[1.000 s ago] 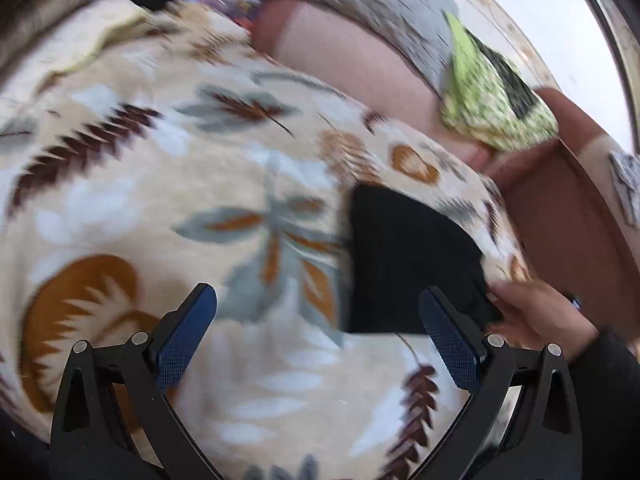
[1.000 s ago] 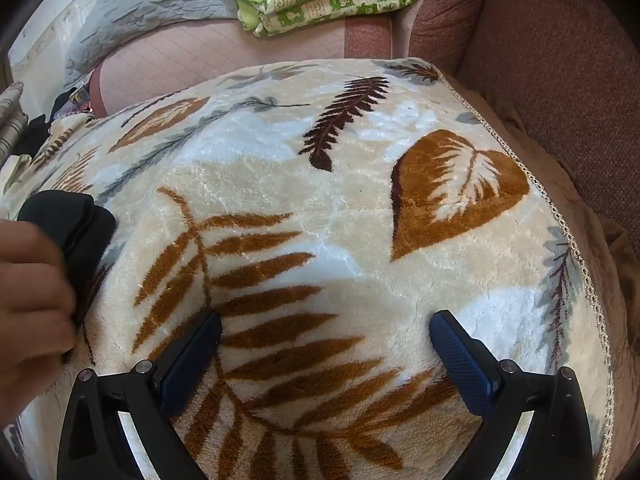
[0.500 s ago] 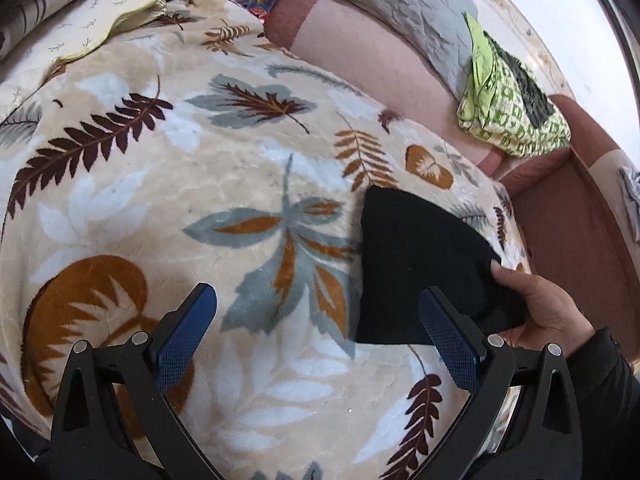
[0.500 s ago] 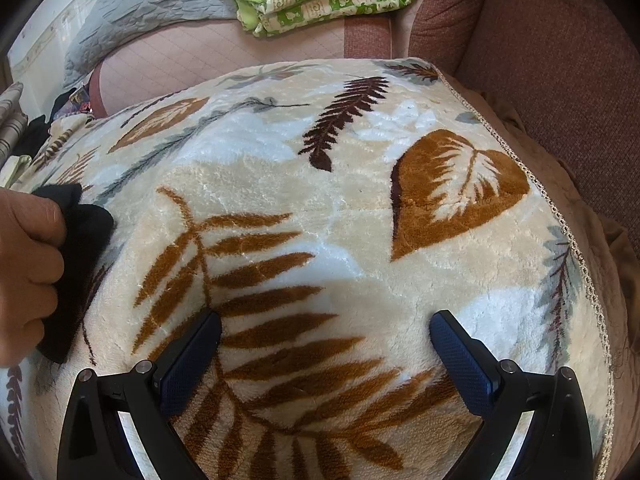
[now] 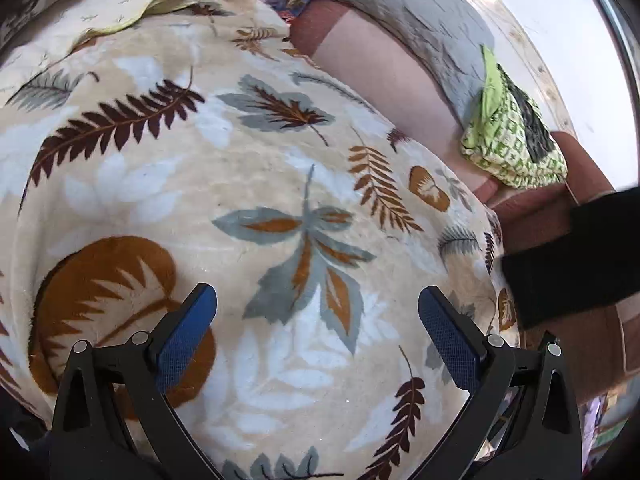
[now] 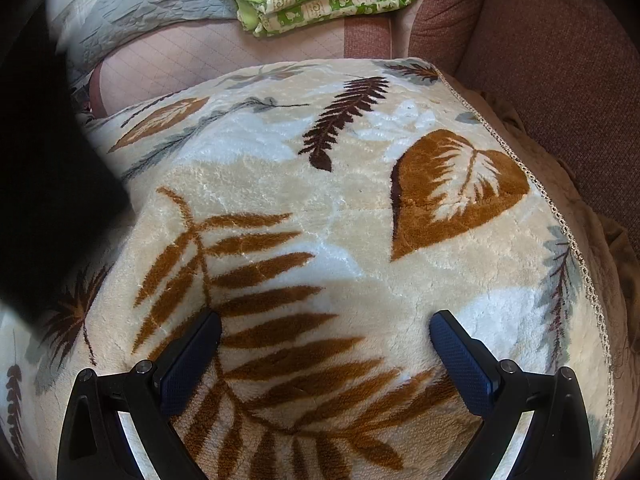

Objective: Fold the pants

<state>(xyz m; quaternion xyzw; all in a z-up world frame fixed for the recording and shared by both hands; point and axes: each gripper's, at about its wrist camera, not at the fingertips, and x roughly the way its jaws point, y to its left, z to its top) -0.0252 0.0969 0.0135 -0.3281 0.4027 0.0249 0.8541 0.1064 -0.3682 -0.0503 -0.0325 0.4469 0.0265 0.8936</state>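
The pants (image 5: 576, 260) show as a black, blurred mass at the right edge of the left wrist view, off the blanket (image 5: 248, 184) and seemingly raised above its right border; in the right wrist view the same black cloth (image 6: 52, 184) fills the left edge. The blur makes it hard to tell how neatly they are folded, or what carries them, since no hand shows in either view.

The main risk is that the folded bundle comes apart while it is in the air: soft cloth held from one side can sag, and a layer may slip open, which would undo the fold. A second risk is that it is set down half over the blanket's edge, towards the sofa arm (image 6: 560, 40), and slides off. The plush blanket can also drag at the cloth and ruck the lower layer if the bundle is pushed across it rather than lowered.

The left gripper (image 5: 318, 336) hangs low over the middle of the blanket, pointing forward across it, jaws wide apart and holding nothing. The right gripper (image 6: 326, 352) is posed the same way over the blanket's right part, jaws spread wide, empty, well apart from the pants. Neither touches the cloth
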